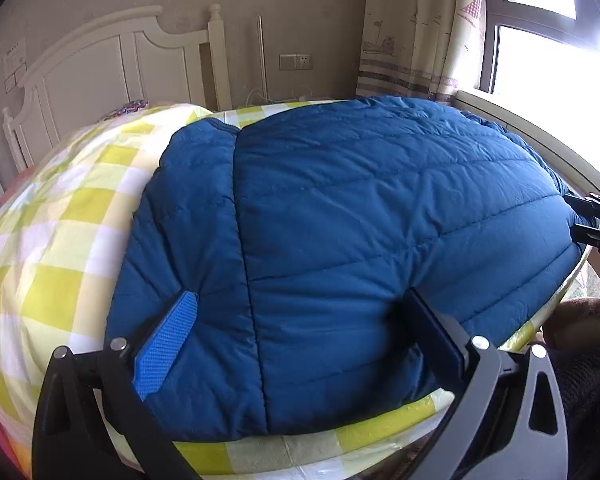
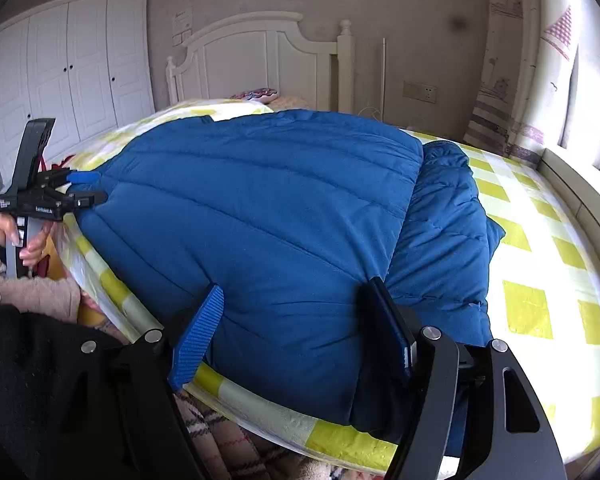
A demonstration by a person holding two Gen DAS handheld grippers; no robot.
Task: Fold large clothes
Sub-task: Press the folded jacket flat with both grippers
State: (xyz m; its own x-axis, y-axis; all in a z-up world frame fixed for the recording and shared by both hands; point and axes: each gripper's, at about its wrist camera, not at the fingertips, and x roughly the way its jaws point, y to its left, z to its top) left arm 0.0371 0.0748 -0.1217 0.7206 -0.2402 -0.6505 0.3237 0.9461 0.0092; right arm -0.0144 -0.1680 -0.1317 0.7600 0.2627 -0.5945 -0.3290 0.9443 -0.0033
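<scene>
The blue quilted jacket [image 1: 360, 240] lies spread on the bed [image 1: 60, 240], on a yellow-and-white checked cover, its near hem along the edge closest to the person. In the right wrist view 1 sleeve lies bunched on the cover beside the body of the jacket. The left tool [image 1: 300, 332] stands wide open over the hem, its 2 fingers astride the fabric without pinching it. The right tool [image 2: 296, 320] is partly open; the jacket's lower edge sits between its fingers, and no grip shows. A white headboard [image 2: 260, 56] stands behind the bed, a wardrobe [image 2: 68, 68] farther off, a curtain [image 1: 416, 28] by the window.
</scene>
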